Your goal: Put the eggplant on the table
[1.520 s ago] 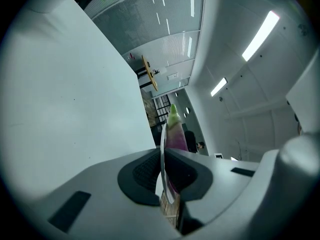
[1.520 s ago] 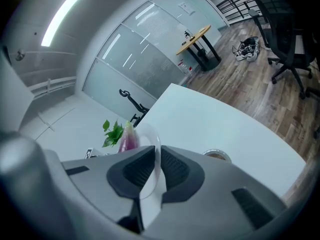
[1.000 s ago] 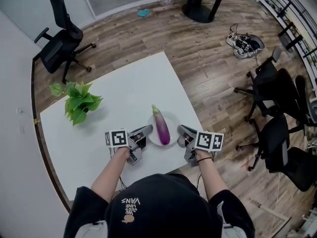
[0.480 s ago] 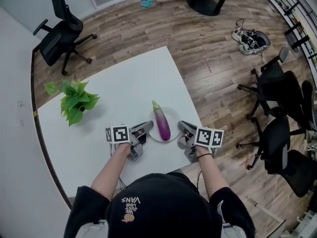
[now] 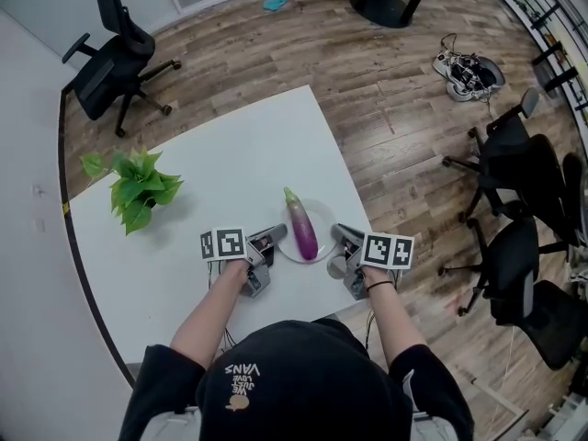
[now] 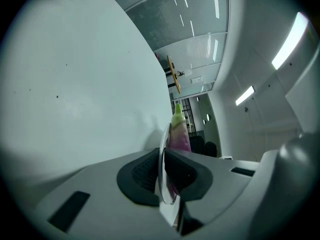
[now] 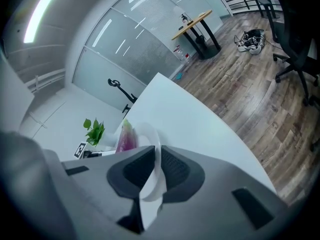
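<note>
- A purple eggplant [image 5: 301,231] with a green stem lay lengthwise across a white plate [image 5: 321,216], its stem end pointing away from the person.
- The left hand-held gripper [image 5: 275,235] was closed narrow on the plate's left rim. Its own view showed the thin white edge pinched between the two dark pads, with the eggplant just beyond them.
- The right hand-held gripper [image 5: 341,235] clamped the plate's opposite rim in the same way, the white edge running between its pads.
- The plate was over the white table [image 5: 230,154], near the edge closest to the person. It appeared to sit on the surface or just above it, but contact could not be made out.
- A potted green plant [image 5: 134,187] stood on the table well to the left of the plate.
- A black office chair [image 5: 108,62] stood on the wooden floor [image 5: 386,90] far beyond the plate, to its left.
</note>
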